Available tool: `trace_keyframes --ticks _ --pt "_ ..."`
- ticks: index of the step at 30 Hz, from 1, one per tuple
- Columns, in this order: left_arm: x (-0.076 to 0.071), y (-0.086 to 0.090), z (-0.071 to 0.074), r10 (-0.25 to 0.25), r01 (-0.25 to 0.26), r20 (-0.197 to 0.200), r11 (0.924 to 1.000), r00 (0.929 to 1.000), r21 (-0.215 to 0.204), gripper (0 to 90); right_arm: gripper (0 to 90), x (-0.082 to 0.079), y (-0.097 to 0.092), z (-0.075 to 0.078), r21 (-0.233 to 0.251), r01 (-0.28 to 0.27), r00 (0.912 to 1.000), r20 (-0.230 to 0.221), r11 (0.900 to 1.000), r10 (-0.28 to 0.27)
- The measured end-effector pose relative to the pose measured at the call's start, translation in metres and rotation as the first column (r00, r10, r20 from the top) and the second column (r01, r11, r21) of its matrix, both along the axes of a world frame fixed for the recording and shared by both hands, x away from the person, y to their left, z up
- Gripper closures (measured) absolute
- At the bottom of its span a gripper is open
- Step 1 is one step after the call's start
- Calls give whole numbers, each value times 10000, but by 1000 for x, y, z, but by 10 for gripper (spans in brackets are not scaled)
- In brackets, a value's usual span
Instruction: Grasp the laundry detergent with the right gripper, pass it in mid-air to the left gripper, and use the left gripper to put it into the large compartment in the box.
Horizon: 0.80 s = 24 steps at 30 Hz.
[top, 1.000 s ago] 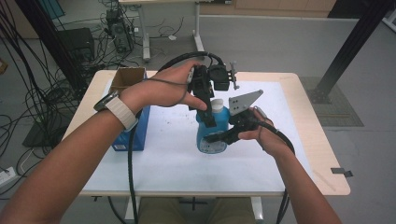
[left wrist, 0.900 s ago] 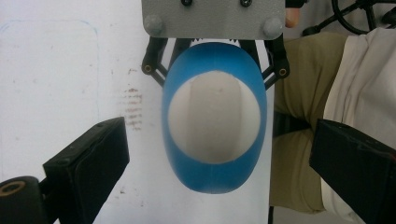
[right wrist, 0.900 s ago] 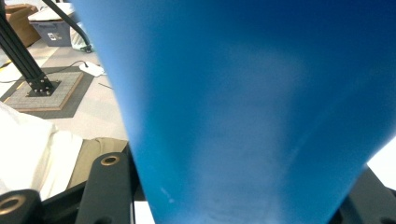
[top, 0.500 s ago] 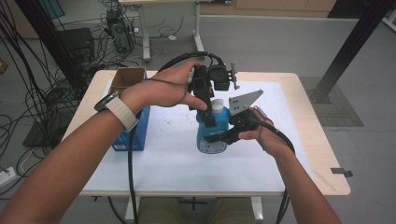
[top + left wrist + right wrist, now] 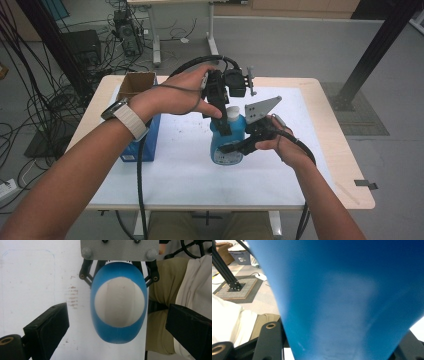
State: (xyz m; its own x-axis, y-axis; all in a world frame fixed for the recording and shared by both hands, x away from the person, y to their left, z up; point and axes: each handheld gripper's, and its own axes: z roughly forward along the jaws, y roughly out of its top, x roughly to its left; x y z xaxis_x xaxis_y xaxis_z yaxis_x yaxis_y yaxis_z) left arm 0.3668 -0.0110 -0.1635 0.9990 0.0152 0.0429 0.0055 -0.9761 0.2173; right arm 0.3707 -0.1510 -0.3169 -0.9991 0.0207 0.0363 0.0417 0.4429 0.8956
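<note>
Bottle braced from the right, cap about to be worked from above.

Blue bottle (image 5: 227,142) stands upright mid-table on the white mat (image 5: 180,170). Right gripper (image 5: 239,145) is clamped on its body, likely to stop it turning. Left gripper (image 5: 223,120) hangs straight over the white cap (image 5: 119,305), jaws spread wide either side and clear of it, set to close on the cap. Bottle label too small to read. Blue box (image 5: 142,142) and open carton (image 5: 136,84) sit far left; print illegible.

Blue bottle (image 5: 226,142) with white cap (image 5: 119,305); black claws; white table mat (image 5: 180,170).
</note>
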Motion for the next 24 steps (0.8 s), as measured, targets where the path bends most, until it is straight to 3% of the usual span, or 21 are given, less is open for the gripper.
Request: trace_keyframes --ticks 24 --pt "-2 -1 0 -14 14 5 10000 10000 26 55 430 -1 -1 1 -7 20 10000 -11 10000 -20"
